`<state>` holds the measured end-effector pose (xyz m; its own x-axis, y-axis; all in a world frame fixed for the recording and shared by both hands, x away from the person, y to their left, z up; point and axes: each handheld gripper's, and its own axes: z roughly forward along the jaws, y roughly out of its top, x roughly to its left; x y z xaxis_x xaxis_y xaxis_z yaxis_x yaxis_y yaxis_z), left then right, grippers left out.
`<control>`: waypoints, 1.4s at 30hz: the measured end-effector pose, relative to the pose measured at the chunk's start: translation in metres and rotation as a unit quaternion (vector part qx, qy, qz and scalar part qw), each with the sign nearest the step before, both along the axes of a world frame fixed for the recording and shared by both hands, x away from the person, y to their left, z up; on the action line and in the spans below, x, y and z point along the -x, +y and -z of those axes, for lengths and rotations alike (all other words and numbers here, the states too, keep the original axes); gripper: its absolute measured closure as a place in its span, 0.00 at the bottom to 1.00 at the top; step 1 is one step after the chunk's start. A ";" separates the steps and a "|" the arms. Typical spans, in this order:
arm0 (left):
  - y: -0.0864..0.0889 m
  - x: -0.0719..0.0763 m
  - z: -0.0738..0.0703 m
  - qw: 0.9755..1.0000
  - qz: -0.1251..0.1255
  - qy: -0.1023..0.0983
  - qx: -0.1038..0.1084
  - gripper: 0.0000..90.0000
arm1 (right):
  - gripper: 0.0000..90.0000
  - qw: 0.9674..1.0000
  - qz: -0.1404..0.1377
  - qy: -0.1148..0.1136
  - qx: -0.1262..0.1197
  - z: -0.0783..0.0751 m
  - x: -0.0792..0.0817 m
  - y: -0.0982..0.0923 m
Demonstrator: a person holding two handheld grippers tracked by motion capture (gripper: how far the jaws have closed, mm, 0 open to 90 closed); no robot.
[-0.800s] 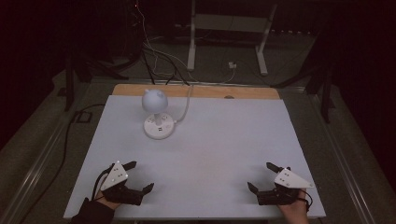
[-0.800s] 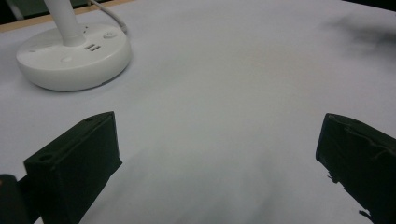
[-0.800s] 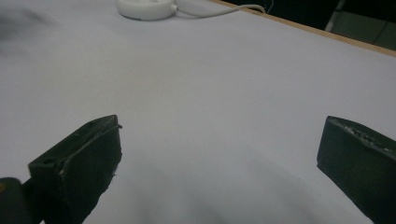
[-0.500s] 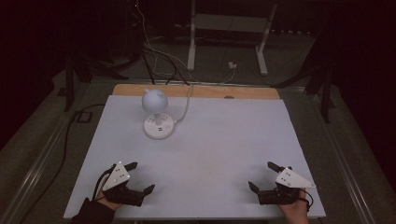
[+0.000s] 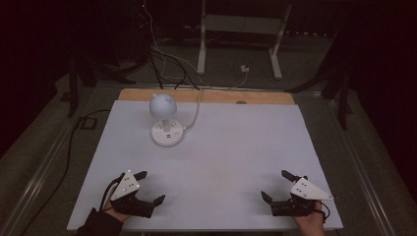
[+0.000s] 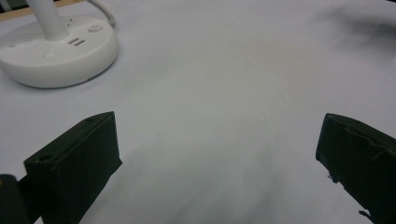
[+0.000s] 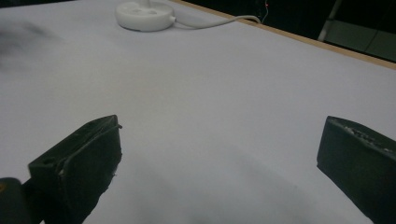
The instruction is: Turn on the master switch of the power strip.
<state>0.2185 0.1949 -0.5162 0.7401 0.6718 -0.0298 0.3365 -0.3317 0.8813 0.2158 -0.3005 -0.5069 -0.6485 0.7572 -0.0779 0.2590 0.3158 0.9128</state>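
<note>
My left gripper (image 5: 146, 187) and right gripper (image 5: 279, 186) gape wide and empty at the worktop's (image 5: 236, 147) near edge; the lamp (image 5: 166, 121) stands far back-left. Reaching carelessly could snag its cord (image 5: 195, 110) and topple it.

Dim room, dark beyond the pale white table sheet (image 5: 216, 147). Soft overhead light, no glare. Faint blurry shadows under the 2 black jaw pairs. Gripper views soft, slightly grainy at edges.

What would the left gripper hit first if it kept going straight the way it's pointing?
Probably nothing soon: the open left gripper aims across bare table. The lamp base sits off to its left, likely just outside that line, though depth is unclear.
</note>
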 end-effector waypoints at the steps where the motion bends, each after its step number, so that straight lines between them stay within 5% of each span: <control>1: -0.001 0.000 -0.001 1.000 0.000 0.001 -0.004 0.00 | 0.00 1.000 0.001 -0.001 0.001 0.000 0.000 0.000; 16: -0.008 -0.005 -0.023 1.000 0.009 -0.001 -0.006 0.00 | 0.00 1.000 0.005 -0.007 -0.004 -0.002 0.002 0.000; 31: -0.012 -0.020 -0.053 1.000 -0.012 0.020 0.012 0.00 | 0.00 1.000 0.007 -0.009 -0.008 -0.003 0.003 -0.001; 42: -0.022 -0.035 -0.066 0.999 -0.033 0.011 0.001 0.00 | 0.00 1.000 0.007 -0.011 -0.009 -0.004 0.003 -0.001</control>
